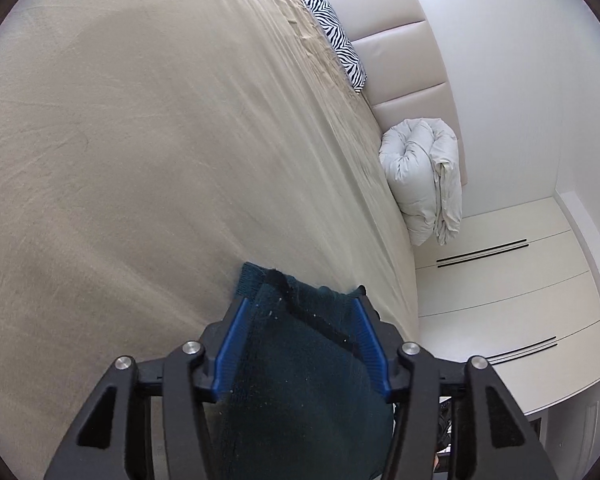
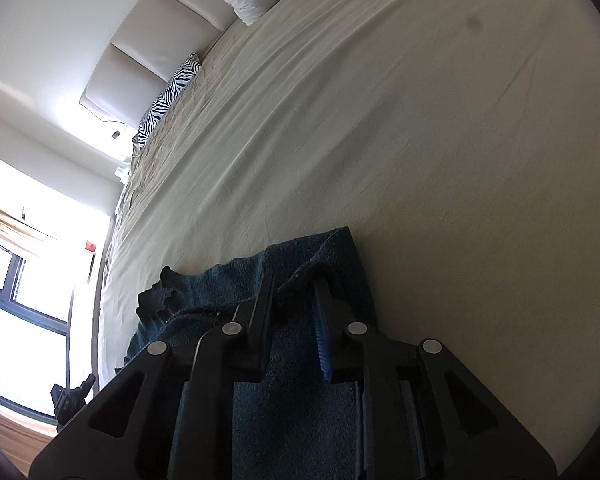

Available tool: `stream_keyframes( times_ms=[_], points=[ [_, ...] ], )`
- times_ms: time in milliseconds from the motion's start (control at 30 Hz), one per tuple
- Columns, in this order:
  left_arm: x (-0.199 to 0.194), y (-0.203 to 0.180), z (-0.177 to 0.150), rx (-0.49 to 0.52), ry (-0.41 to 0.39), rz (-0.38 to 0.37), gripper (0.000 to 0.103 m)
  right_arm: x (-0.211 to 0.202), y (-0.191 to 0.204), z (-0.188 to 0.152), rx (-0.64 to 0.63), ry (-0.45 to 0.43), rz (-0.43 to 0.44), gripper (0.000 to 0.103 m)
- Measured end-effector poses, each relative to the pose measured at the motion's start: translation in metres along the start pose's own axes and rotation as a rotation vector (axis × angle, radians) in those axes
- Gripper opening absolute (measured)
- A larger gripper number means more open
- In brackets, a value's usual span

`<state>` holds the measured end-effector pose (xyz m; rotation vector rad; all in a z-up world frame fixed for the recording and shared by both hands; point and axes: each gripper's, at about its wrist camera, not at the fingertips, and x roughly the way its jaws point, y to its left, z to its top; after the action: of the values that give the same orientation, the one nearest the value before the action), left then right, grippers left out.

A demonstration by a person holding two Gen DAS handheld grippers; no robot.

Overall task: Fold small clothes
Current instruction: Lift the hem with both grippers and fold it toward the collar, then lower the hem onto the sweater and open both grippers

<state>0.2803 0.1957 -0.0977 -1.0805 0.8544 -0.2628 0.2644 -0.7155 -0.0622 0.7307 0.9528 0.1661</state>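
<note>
A dark teal knitted garment [image 1: 296, 344] hangs bunched between the blue pads of my left gripper [image 1: 300, 300], which is shut on it above the beige bed sheet [image 1: 160, 140]. In the right wrist view the same teal garment [image 2: 236, 284] drapes over and between the fingers of my right gripper [image 2: 296, 280], which is shut on a fold of it just above the sheet [image 2: 420, 140]. The garment's lower part is hidden behind both grippers.
A zebra-print pillow [image 1: 338, 40] and a rolled pale duvet [image 1: 420, 172] lie against the padded headboard [image 1: 400, 40]. White drawers [image 1: 500, 280] stand beside the bed. A bright window [image 2: 20, 280] is at the left in the right wrist view.
</note>
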Motion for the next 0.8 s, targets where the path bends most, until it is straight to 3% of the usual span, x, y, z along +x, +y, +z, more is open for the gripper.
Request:
stream_keyframes(
  times_ms=[133, 300, 367, 500, 567, 667, 700, 800],
  points=[
    [-0.015, 0.000, -0.010, 0.029, -0.018, 0.009, 0.056, -0.009, -0.002, -0.003, -0.006, -0.058, -0.013, 0.058],
    [-0.037, -0.012, -0.038, 0.124, -0.029, 0.026, 0.059, -0.035, -0.007, -0.010, -0.007, -0.109, -0.032, 0.058],
    [-0.044, -0.015, -0.052, 0.151, -0.042, 0.045, 0.064, -0.042, -0.002, -0.018, -0.074, -0.103, -0.082, 0.058],
    [-0.053, -0.013, -0.079, 0.188, -0.031, 0.057, 0.065, -0.044, 0.015, -0.042, -0.239, -0.047, -0.183, 0.056],
    [-0.051, -0.012, -0.092, 0.212, -0.008, 0.078, 0.065, -0.042, 0.021, -0.057, -0.320, -0.033, -0.243, 0.053],
    [-0.052, -0.005, -0.108, 0.214, -0.002, 0.104, 0.065, -0.038, 0.026, -0.080, -0.431, -0.013, -0.351, 0.038],
    [-0.054, -0.004, -0.112, 0.217, -0.007, 0.112, 0.065, -0.036, 0.029, -0.085, -0.449, -0.001, -0.368, 0.034],
    [-0.059, -0.002, -0.121, 0.235, -0.022, 0.129, 0.065, -0.042, 0.026, -0.095, -0.459, 0.000, -0.369, 0.033]
  ],
)
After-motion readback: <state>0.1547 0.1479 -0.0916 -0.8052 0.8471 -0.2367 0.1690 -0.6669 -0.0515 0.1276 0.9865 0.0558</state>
